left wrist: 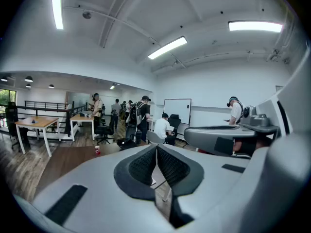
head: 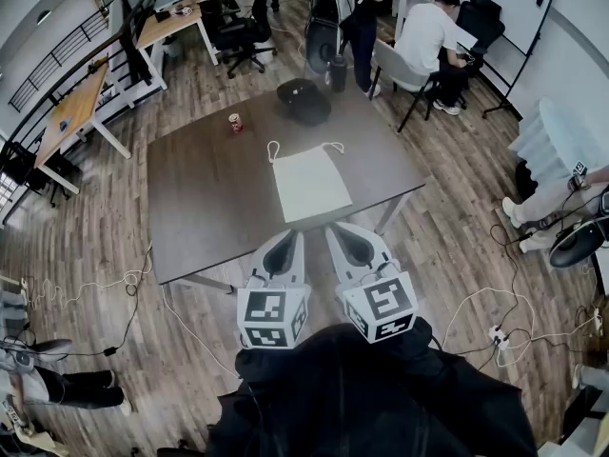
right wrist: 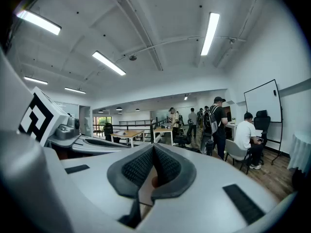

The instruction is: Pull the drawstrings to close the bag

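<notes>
A white drawstring bag [head: 310, 185] lies flat on the dark table [head: 200, 208], its mouth at the far end. One cord loop [head: 273, 148] shows at the bag's far left corner and another cord loop [head: 333, 146] at its far right corner. My left gripper [head: 293, 235] and right gripper [head: 335, 228] hover side by side over the table's near edge, just short of the bag. Both are shut with nothing between the jaws. In the left gripper view the left gripper [left wrist: 156, 147] has its pads together, and so does the right gripper [right wrist: 153, 147] in its own view.
A red can [head: 235, 123] stands on the far left part of the table, and a black bag [head: 303, 100] sits at its far edge. Beyond are office chairs, desks and several people. Cables [head: 495, 331] trail on the wooden floor to the right and left.
</notes>
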Demonstrator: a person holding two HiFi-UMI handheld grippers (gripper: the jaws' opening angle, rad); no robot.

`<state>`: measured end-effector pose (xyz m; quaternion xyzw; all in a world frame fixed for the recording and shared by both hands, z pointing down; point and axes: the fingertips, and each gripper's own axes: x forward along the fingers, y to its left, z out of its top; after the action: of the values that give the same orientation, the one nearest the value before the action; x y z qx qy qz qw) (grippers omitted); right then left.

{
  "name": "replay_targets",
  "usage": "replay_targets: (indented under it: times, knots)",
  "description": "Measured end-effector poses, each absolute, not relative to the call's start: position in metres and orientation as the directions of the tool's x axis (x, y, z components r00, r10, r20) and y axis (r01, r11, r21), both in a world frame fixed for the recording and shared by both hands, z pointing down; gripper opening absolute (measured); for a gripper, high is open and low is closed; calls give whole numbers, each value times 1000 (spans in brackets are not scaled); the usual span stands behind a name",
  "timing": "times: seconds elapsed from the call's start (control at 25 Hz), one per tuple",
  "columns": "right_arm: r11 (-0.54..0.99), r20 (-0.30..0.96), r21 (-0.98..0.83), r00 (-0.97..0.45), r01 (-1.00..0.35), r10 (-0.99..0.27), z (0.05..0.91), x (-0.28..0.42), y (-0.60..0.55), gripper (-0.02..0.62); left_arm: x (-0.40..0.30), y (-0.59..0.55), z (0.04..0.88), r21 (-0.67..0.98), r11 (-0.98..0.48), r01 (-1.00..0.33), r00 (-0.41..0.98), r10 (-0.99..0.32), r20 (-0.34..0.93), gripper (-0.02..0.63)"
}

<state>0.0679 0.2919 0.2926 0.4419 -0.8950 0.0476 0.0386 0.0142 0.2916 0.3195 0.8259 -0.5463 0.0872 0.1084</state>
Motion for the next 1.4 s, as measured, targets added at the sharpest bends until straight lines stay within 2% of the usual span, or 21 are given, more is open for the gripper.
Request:
replay_targets:
  times: [0.2,0.52,1.4]
  knots:
    - [620,76,-48,-621,-783,-780,285,71,296,21,18,293,317,91,-380,-920,391,-883,259,40]
    - [618,95,-36,-618,-785,-780,293,69,303,21,16,298,324,110,-386,-916,401,-879,257,40]
    - [592,246,-23,-579,-805,-778,350,10,325,21,-66,326,380,223,-319,-921,378,-869,320,40]
